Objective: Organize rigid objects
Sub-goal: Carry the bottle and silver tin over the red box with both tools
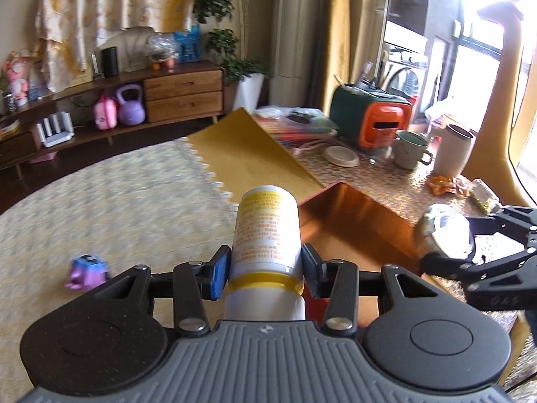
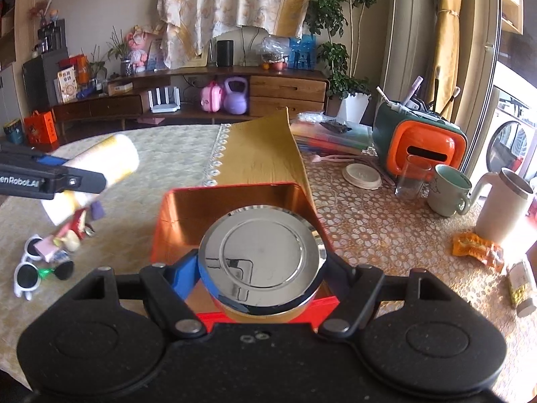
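Left gripper (image 1: 266, 270) clamped on a white bottle (image 1: 266, 231) with yellow print and a yellow band; blue pads press both sides, bottle points forward and away from the camera, held in the air at the near-left corner of the box (image 1: 352, 215), with the carpet (image 1: 110, 208) behind it. Right gripper (image 2: 263, 268) clamped on a round tin (image 2: 263, 252) with a mirror-finish lid; jaws fairly wide, blue pad on its left side, right pad mostly hidden behind the rim. Tin sits tilted toward the camera, over the near end of the box. Box is red outside, copper-shiny inside, open top, on the table (image 2: 386, 228) with a honeycomb-pattern cloth; from what shows, nothing lies inside it. From the right wrist view the left gripper and bottle come in at the left edge, above a small pile of clutter: 2 pairs of white-framed sunglasses (image 2: 28, 268) plus small packets (image 2: 67, 235), details too blurred to call. Beyond the box: a gold cloth (image 2: 265, 154) draped over the table edge, a stack of flat plastic folders (image 2: 332, 137). Right of the box: a round white lid (image 2: 361, 175), a clear glass (image 2: 412, 179), a pale green mug (image 2: 448, 189), a cream jug (image 2: 503, 205), an orange-and-green holder (image 2: 419, 141) with pens, an orange wrapper (image 2: 476, 247), a small bottle (image 2: 520, 283) near the edge. Far wall: a wood sideboard (image 2: 285, 90) with a purple kettlebell (image 2: 236, 95).
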